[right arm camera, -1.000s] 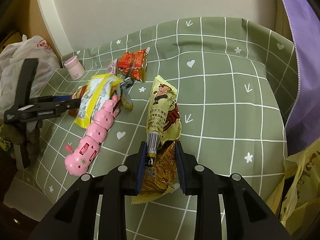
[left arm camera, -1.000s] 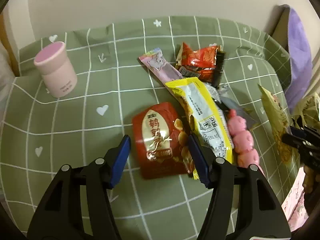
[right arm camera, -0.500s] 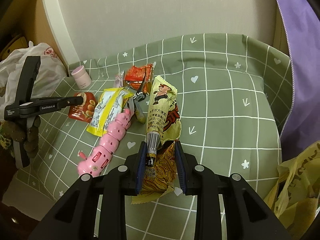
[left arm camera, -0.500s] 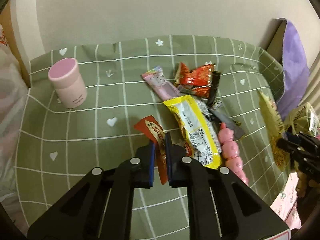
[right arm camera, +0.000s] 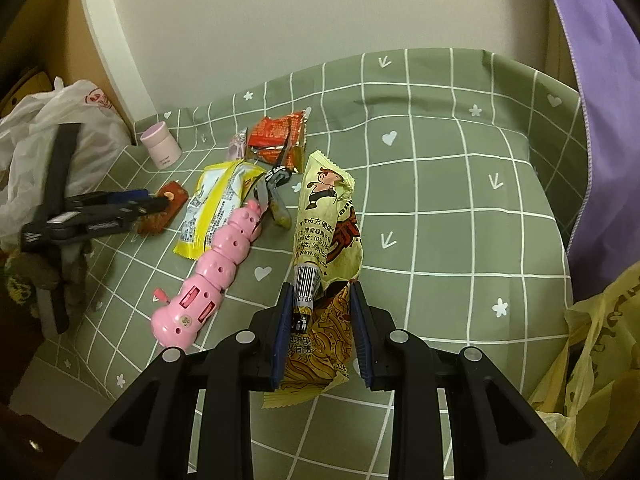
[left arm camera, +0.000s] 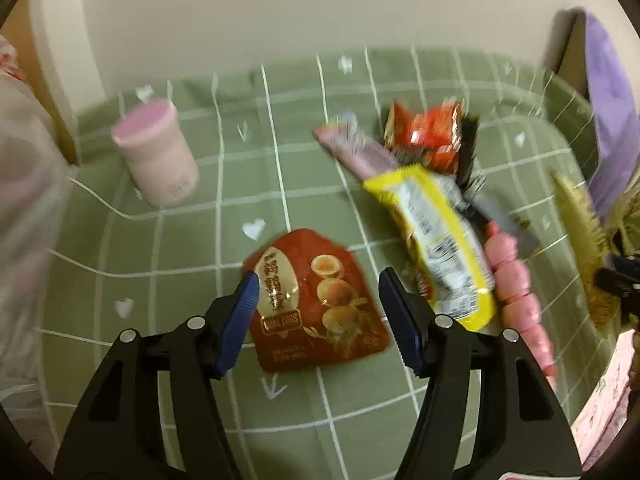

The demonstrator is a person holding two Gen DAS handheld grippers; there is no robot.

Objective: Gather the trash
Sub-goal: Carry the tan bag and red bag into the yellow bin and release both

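Observation:
My left gripper (left arm camera: 318,300) is open, its jaws either side of a dark red egg snack packet (left arm camera: 316,300) lying flat on the green checked cloth (left arm camera: 160,248); this packet also shows in the right wrist view (right arm camera: 166,208). My right gripper (right arm camera: 320,320) is shut on a pale yellow noodle snack wrapper (right arm camera: 326,224) and holds it above the cloth. A yellow wrapper (left arm camera: 436,236), a pink wrapper (left arm camera: 356,152) and red wrappers (left arm camera: 428,136) lie in a pile at the middle.
A pink caterpillar toy (right arm camera: 216,264) lies by the yellow wrapper. A pink jar (left arm camera: 156,152) stands at the back left. A white plastic bag (right arm camera: 48,136) is off the left edge, a yellow bag (right arm camera: 592,352) off the right. Purple fabric (right arm camera: 592,80) hangs at right.
My left gripper was shut on the red packet half a second ago; now it is open and the packet lies flat on the cloth. The right gripper holds its wrapper as before.

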